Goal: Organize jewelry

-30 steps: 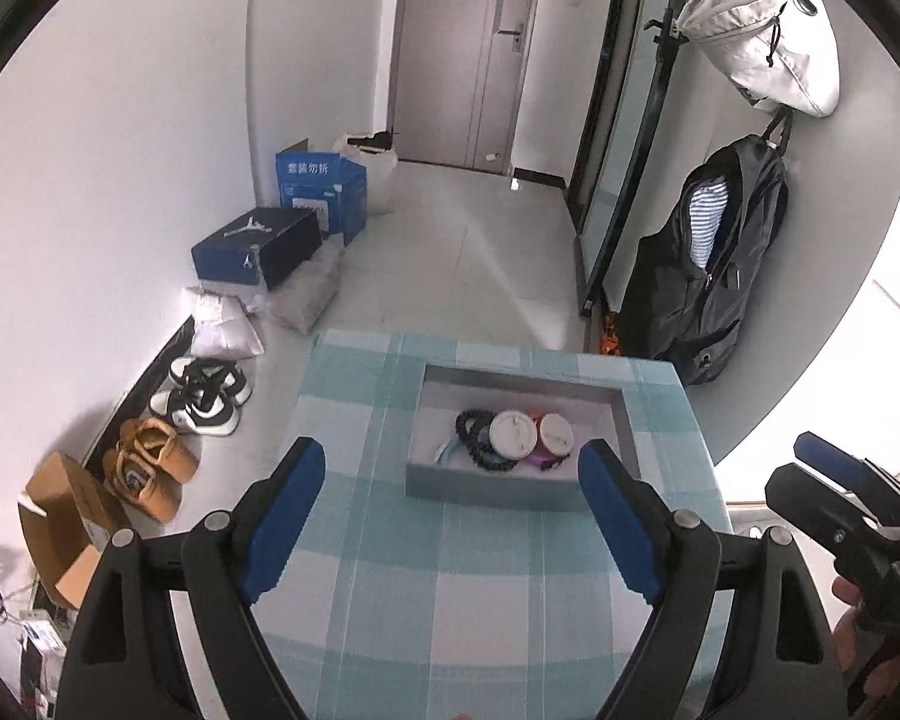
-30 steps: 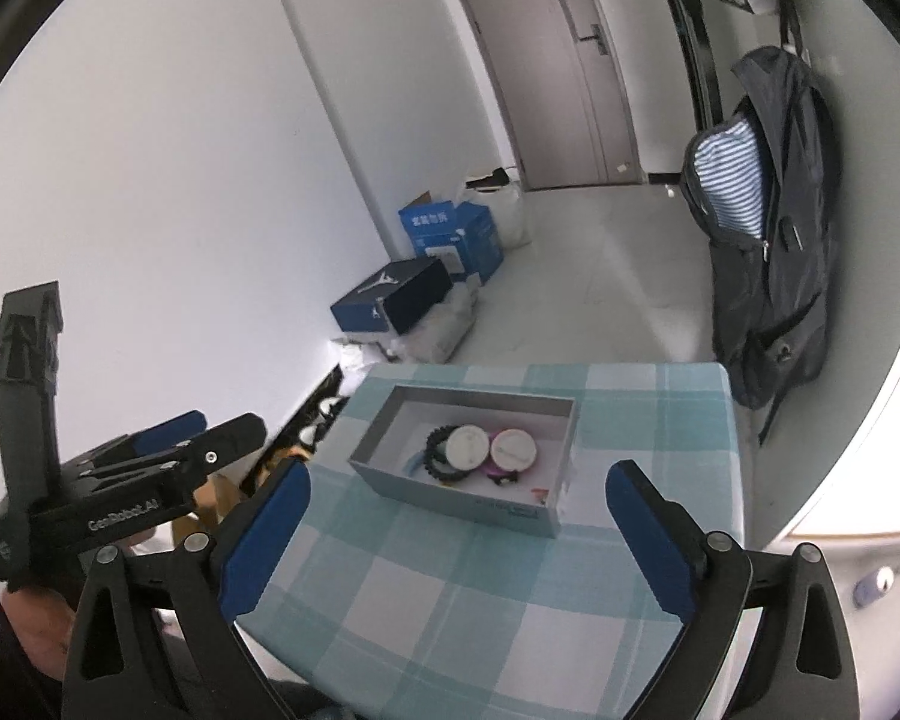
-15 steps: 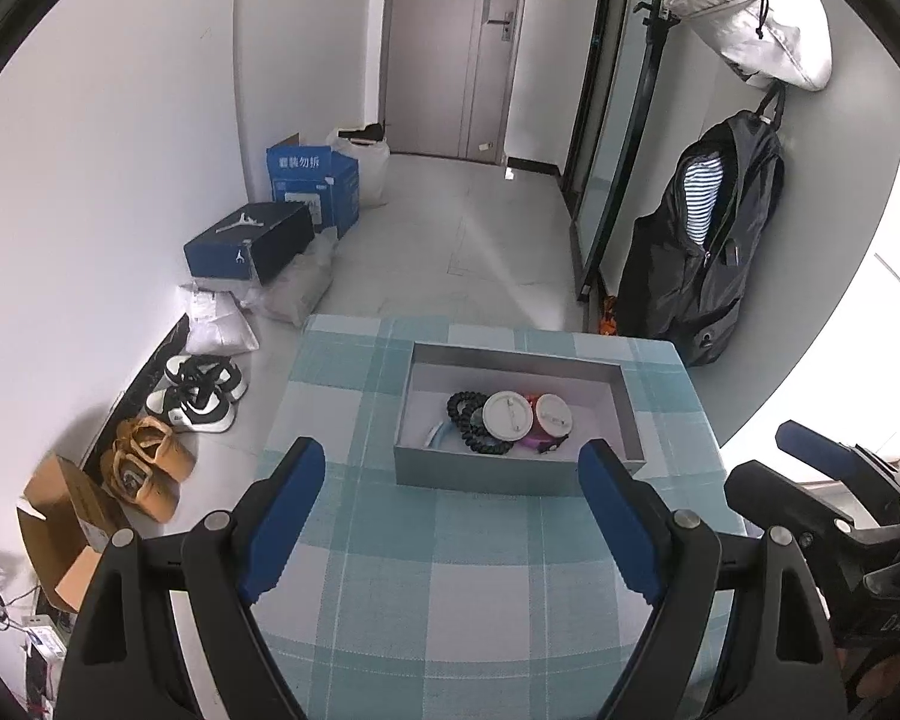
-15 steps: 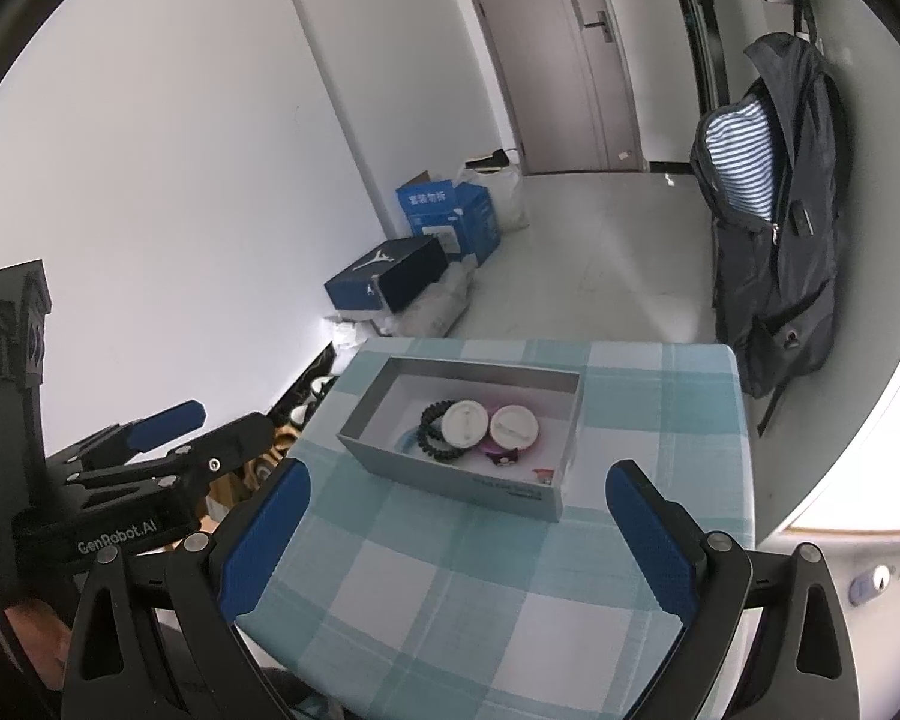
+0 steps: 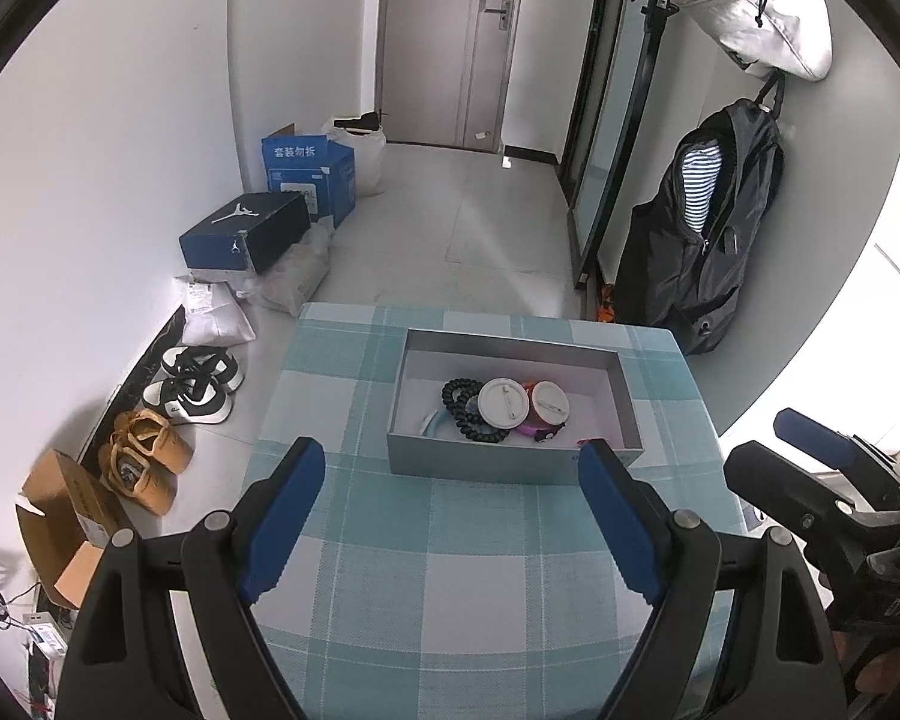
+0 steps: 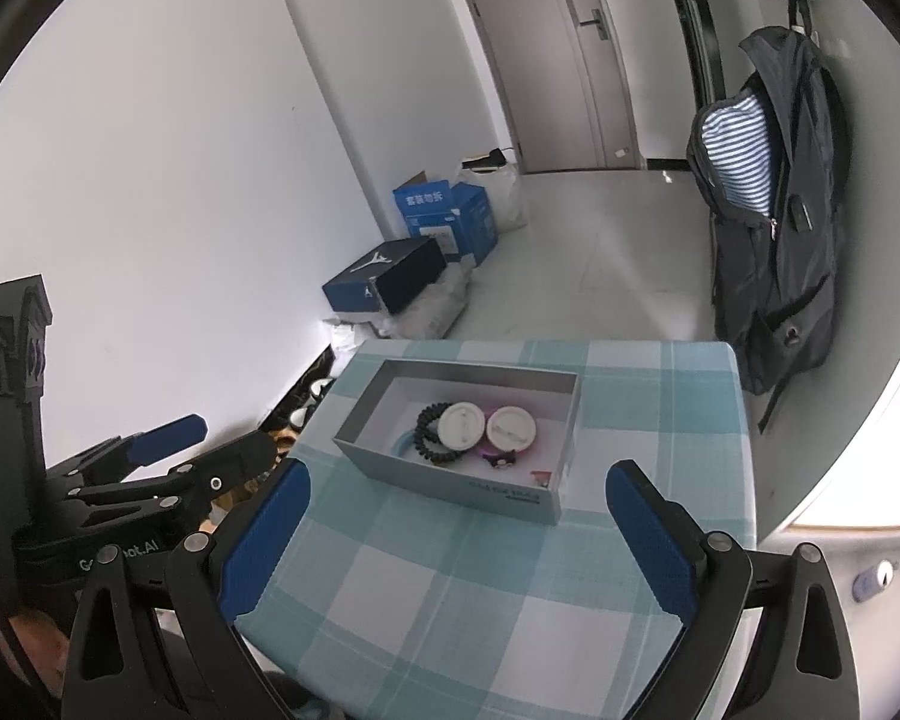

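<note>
A grey open box stands on a small table with a teal checked cloth. Inside lie a black beaded bracelet, two round white lids, a pink item and a pale blue ring. The box also shows in the right wrist view, with the bracelet and the lids. My left gripper is open and empty, above the cloth in front of the box. My right gripper is open and empty, held near the table's front right.
The table's edges drop to a tiled floor. Shoes, a dark shoebox, a blue carton and a cardboard box line the left wall. A black backpack hangs at the right. A door is at the back.
Both grippers have tilted and drawn back a little, so the box now sits lower and nearer in both views. Both stay open and empty.
</note>
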Motion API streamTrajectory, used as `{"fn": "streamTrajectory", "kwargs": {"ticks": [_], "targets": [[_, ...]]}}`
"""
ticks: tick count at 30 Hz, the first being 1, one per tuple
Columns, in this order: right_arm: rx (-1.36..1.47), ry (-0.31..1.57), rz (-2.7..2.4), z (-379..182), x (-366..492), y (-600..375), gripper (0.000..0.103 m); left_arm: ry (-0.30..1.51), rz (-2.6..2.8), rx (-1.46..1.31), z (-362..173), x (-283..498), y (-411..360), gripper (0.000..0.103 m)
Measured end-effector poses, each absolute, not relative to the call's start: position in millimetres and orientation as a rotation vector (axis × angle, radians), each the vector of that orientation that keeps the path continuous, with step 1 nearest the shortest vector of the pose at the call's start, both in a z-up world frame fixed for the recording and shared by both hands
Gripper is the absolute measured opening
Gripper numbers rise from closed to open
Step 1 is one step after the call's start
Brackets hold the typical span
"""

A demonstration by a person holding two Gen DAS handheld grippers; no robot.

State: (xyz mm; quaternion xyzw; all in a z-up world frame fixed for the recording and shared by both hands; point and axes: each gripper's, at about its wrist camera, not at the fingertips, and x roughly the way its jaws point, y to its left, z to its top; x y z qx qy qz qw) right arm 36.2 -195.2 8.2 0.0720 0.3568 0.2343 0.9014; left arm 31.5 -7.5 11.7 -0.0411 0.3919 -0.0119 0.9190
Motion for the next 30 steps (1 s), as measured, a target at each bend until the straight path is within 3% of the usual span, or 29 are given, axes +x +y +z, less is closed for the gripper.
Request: {"fn": "streamTrajectory", "kwargs": {"ticks": [30], "targets": [[0.159,0.742,0.48,8.4,36.1,-195.3,0.1,0.799,-0.029,-0.082,13.1,32.0,-9.8,0.084]]}}
